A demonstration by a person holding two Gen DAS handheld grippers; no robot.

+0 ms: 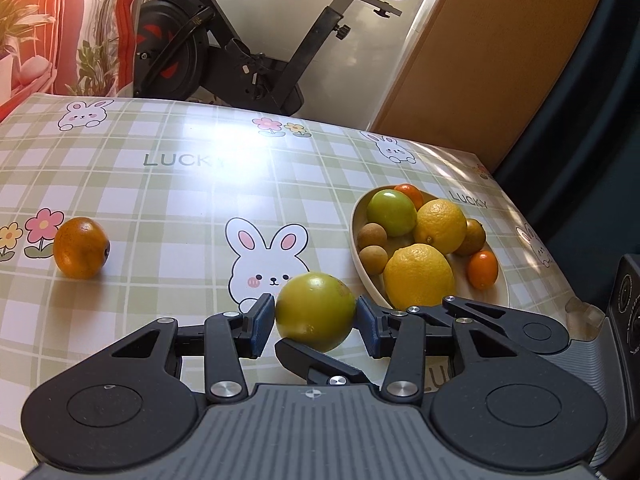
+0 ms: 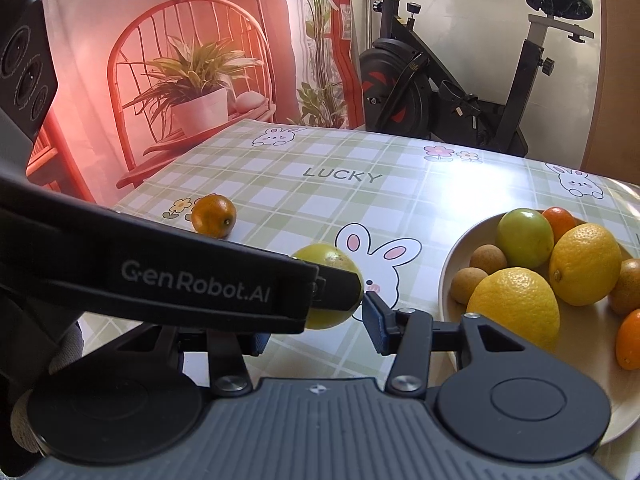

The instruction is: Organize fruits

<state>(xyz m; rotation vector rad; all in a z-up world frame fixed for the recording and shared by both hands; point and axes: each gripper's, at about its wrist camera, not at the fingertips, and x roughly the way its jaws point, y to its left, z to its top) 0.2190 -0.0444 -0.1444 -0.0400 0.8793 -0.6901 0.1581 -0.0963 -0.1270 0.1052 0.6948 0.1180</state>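
Observation:
A yellow-green citrus fruit (image 1: 315, 312) sits between the blue pads of my left gripper (image 1: 316, 322), which is shut on it just above the checked tablecloth (image 1: 180, 196). The same fruit (image 2: 332, 260) shows in the right wrist view, partly hidden by the left gripper's body. A cream bowl (image 1: 362, 268) to the right holds two lemons (image 1: 420, 276), a green fruit (image 1: 391, 212), small brown fruits and small orange ones. An orange (image 1: 81, 248) lies alone at the left. My right gripper (image 2: 316, 332) is open and empty, beside the bowl (image 2: 448, 272).
An exercise bike (image 1: 240, 48) stands beyond the table's far edge. A chair with a potted plant (image 2: 200, 92) stands at the table's far left. The table's right edge runs just past the bowl.

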